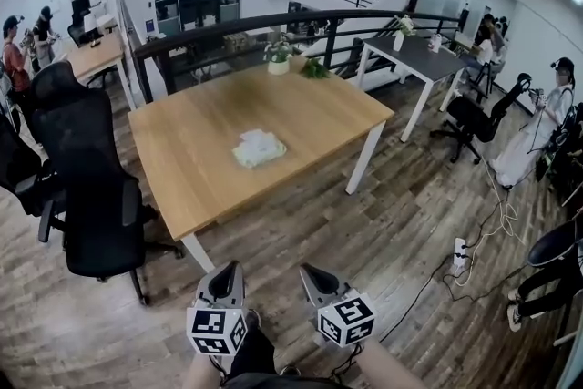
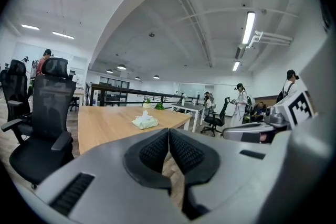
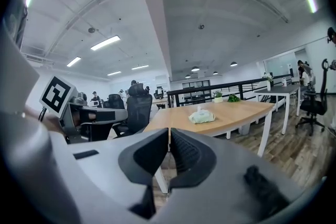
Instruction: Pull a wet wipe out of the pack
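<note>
Left claw [image 1: 226, 270] and right claw [image 1: 311, 271] clenched empty, we are starting toward the pack [image 1: 259, 148], needing one opened.

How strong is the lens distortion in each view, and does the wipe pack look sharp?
Head view: strong fisheye, the railing curves; the wipe pack is small but clear. Left gripper view: dark round corners, bright ceiling lamp, pack distant yet readable. Right gripper view: same dark corners, pack fairly sharp.

An open-plan office. A wooden desk [image 1: 273, 127] stands on plank flooring, with black swivel chairs [image 1: 86, 187] beside it and a black railing [image 1: 273, 23] behind. Further desks and standing people lie beyond the railing.
</note>
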